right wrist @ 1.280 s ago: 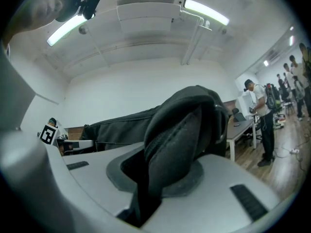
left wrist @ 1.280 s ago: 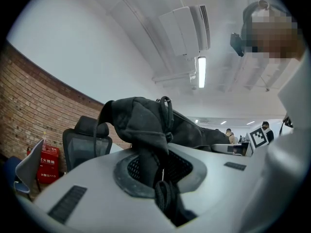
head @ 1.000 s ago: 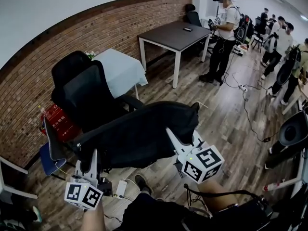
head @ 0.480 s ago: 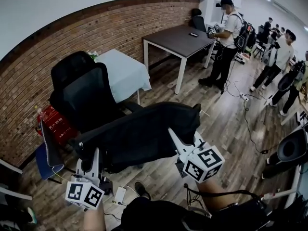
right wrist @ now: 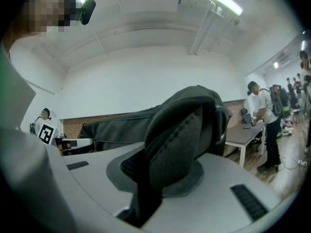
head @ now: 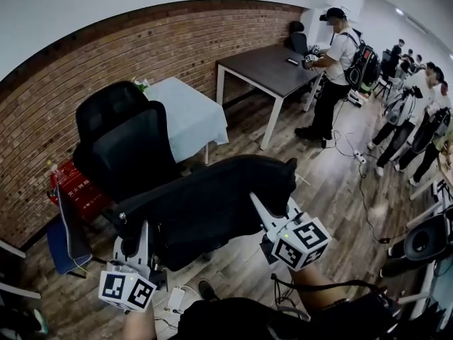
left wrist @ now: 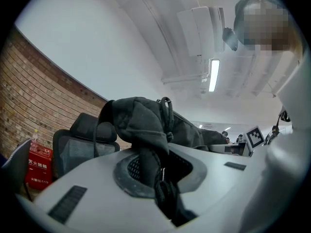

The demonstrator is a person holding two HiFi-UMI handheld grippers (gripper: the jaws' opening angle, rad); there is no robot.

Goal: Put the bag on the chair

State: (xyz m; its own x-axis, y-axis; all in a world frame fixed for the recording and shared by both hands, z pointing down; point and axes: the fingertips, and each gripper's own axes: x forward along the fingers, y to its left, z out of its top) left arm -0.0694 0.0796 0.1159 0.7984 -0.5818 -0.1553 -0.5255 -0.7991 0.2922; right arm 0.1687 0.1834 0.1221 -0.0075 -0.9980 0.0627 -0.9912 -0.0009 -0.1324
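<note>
A long black bag [head: 212,200] hangs in the air between my two grippers, stretched out in front of a black office chair [head: 131,147]. My left gripper [head: 138,236] is shut on the bag's left end, where dark fabric and a strap [left wrist: 150,144] run down between its jaws. At the bag's right end my right gripper [head: 260,211] is shut on a padded black strap [right wrist: 177,144]. The chair [left wrist: 80,144] stands behind the bag to the left, its seat hidden by the bag.
Behind the chair runs a brick wall [head: 42,112], with a red box [head: 74,190] at its foot. A table with a pale cloth [head: 187,115] and a dark table [head: 272,69] stand beyond. Several people [head: 333,62] stand at the right; cables lie on the wooden floor [head: 340,183].
The view has shifted slightly rightward and the chair sits a little nearer the bag. Both grippers keep the same hold on the bag.
</note>
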